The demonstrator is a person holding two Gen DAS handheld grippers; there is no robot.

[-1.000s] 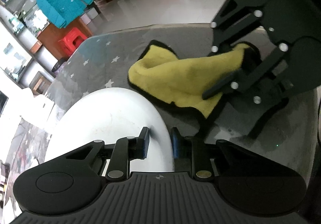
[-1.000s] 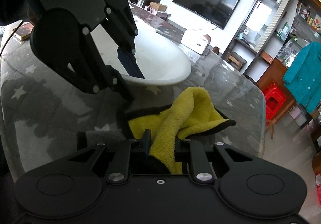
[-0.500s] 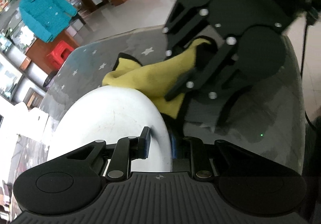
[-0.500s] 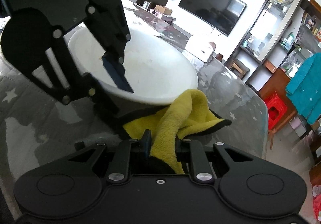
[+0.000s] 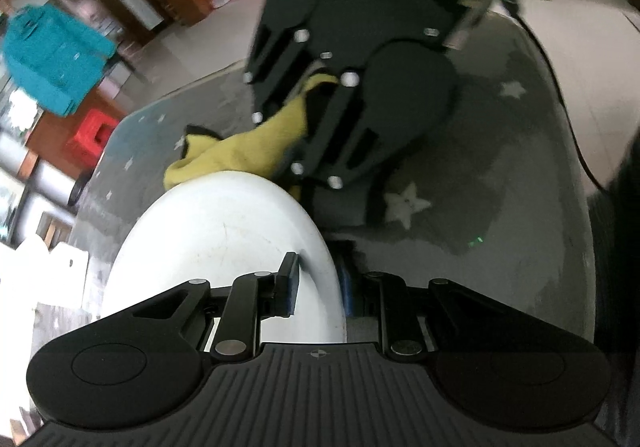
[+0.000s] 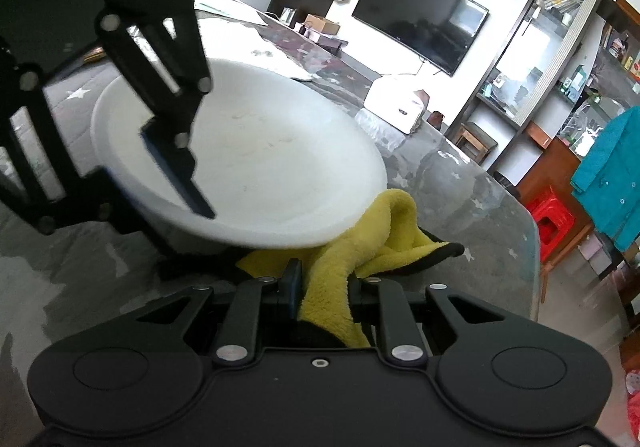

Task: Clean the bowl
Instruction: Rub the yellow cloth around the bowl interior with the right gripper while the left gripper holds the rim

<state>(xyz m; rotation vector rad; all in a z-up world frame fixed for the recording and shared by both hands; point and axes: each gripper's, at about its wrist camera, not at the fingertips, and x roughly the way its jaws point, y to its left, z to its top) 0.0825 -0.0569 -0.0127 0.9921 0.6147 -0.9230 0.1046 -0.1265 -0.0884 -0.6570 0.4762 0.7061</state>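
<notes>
Bowl: a white bowl (image 6: 256, 155) fills the centre-left of the right wrist view, tilted, its near rim raised over the cloth; in the left wrist view it sits lower centre-left (image 5: 224, 239), with faint smears on the inside.
Left gripper: (image 5: 318, 283) pinches the bowl's rim, one finger inside the bowl and the other outside the wall; its jaws are opening slightly, the rim still between them. In the right wrist view it comes in from the upper left, its blue pad lying on the bowl's inner wall.
Cloth: a yellow cloth with dark edging (image 6: 360, 247) lies bunched just under and beside the bowl's near rim, at lower centre of the right wrist view; in the left wrist view it shows above the bowl (image 5: 240, 155).
Right gripper: (image 6: 324, 283) is pressed together on a fold of the cloth; in the left wrist view it stands at upper centre.
Table: a grey cover with pale stars (image 5: 460, 175) under a glossy top carries it all.
Surroundings: a dark television (image 6: 420, 15) at upper centre right, a teal coat (image 5: 52, 55) at upper left, a red stool (image 5: 90, 131) below it.
</notes>
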